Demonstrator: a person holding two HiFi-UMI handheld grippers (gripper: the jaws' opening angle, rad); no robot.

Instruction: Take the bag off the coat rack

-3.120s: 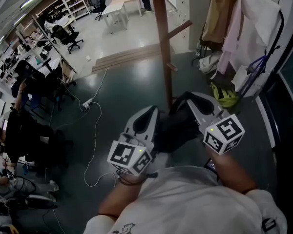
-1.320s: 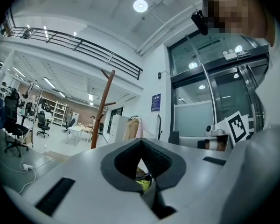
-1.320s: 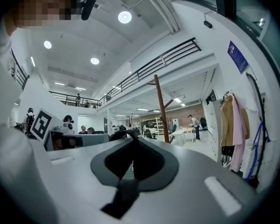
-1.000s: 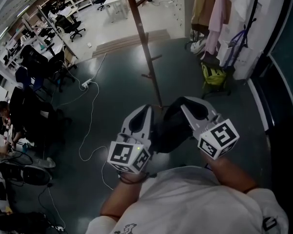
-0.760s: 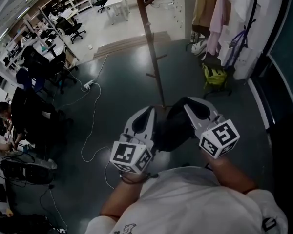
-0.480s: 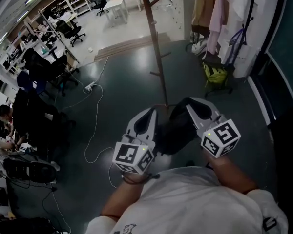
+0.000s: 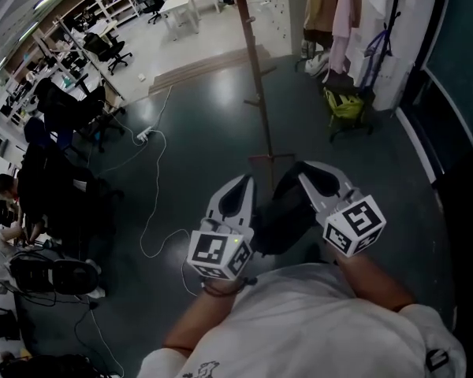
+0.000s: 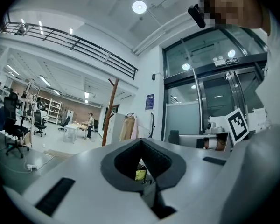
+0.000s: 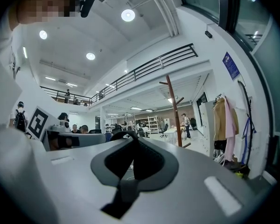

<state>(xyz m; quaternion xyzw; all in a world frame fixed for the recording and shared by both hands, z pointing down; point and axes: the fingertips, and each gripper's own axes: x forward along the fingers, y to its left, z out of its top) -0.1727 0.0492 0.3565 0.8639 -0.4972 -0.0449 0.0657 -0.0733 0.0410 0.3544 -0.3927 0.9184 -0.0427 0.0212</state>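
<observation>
In the head view a black bag (image 7: 282, 211) hangs between my two grippers, close to the person's body. My left gripper (image 7: 238, 186) holds it from the left and my right gripper (image 7: 306, 172) from the right. The left gripper (image 8: 141, 144) has its jaws together on a grey strap (image 8: 150, 193). The right gripper (image 9: 135, 143) is closed on a black strap (image 9: 123, 193). The wooden coat rack (image 7: 256, 77) stands bare on the floor ahead, apart from the bag; it also shows as the brown pole (image 8: 110, 111) and the distant pole (image 9: 175, 111).
A clothes rail with coats (image 7: 355, 6) stands at the back right, a yellow-green bag (image 7: 343, 105) under it. White cables and a power strip (image 7: 146, 136) lie on the dark floor to the left. Office chairs and desks (image 7: 71, 101) line the left side. A glass door (image 8: 214, 101) is to the right.
The coat rack has slid farther away and up in the head view as the person backs off. Both grippers keep the bag between them in the same pose.
</observation>
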